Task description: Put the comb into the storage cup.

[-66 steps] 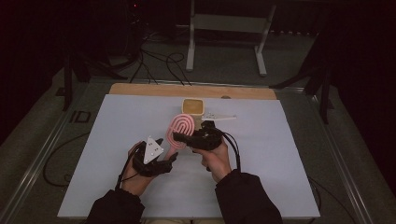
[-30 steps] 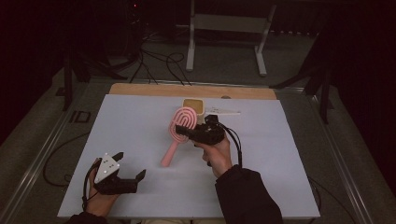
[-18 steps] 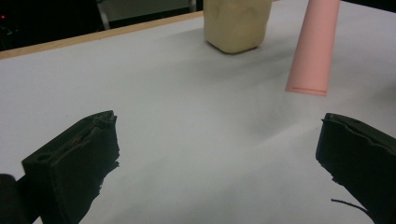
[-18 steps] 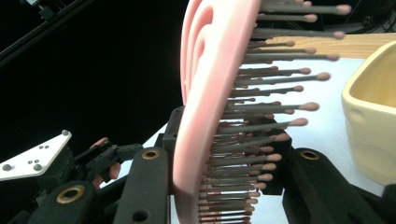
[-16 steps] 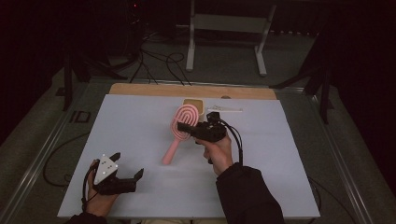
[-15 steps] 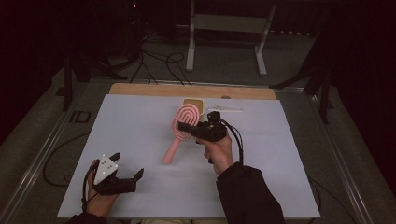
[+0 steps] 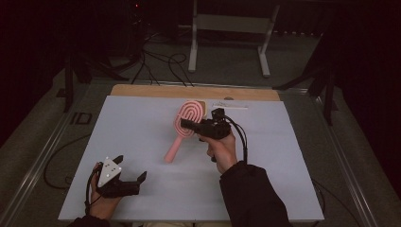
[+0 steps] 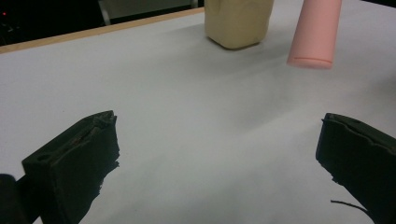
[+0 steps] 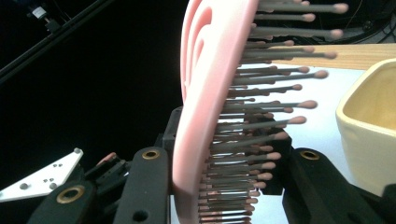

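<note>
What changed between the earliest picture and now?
The left gripper, beside the pink hairbrush earlier, has pulled back to the table's near left corner, jaws open and empty. The right gripper stays clamped on the brush head, by the cream container.

A pink hairbrush (image 7: 185, 124) with grey, pink-tipped bristles; cream container (image 9: 369, 140); white table (image 7: 142, 142).

Hairbrush (image 9: 205, 93): smooth matt pink plastic body, grey bristles with rounded pink tips; handle end, upper right of left gripper view, equally smooth. Cream container (image 9: 369, 135), right edge of right gripper view: smooth, faint sheen. Surface (image 7: 142, 127): matt white sheet, bare wood strip (image 7: 189, 91) along far edge. Left gripper (image 8: 219, 158) fingers (image 8: 74, 163): matt black, rough, chipped at edges. Right gripper (image 9: 224, 186): matt black plastic with brass-coloured eyelets.
</note>
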A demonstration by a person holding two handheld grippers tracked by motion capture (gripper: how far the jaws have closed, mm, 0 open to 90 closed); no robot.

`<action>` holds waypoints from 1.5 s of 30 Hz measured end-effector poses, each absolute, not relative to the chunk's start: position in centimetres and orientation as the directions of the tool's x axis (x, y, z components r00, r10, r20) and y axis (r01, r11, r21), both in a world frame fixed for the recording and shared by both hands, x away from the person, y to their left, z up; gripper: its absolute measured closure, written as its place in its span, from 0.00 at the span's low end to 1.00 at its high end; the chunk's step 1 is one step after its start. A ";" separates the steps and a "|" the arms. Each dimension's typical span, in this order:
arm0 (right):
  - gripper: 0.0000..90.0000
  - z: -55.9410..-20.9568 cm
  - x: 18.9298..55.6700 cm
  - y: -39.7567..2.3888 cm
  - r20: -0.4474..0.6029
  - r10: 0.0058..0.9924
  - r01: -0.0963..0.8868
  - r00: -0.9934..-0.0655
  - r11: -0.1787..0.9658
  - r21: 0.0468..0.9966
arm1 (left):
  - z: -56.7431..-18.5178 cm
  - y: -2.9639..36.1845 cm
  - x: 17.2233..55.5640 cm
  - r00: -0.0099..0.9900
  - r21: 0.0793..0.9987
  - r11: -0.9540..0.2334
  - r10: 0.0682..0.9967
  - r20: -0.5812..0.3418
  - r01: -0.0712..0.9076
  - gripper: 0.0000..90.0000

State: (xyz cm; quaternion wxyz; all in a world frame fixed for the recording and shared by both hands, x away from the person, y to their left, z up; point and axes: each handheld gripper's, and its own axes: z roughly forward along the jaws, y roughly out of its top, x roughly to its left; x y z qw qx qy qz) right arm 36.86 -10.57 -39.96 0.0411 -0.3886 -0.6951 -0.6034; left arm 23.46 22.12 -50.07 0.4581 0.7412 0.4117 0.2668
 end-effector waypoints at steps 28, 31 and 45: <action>0.71 -37.8 38.8 -10.8 0.527 0.495 0.581 -0.691 -0.055 0.812 | -49.8 22.1 23.4 0.504 0.901 -0.254 0.862 0.048 0.350 0.00; 0.71 -37.7 38.9 -10.8 0.528 0.496 0.581 -0.689 -0.057 0.812 | -49.8 22.1 23.3 0.505 0.902 -0.254 0.862 0.048 0.348 0.00; 0.71 -37.0 39.9 -10.8 0.516 0.515 0.572 -0.685 -0.058 0.818 | -49.6 21.9 23.3 0.512 0.902 -0.270 0.856 0.065 0.337 0.00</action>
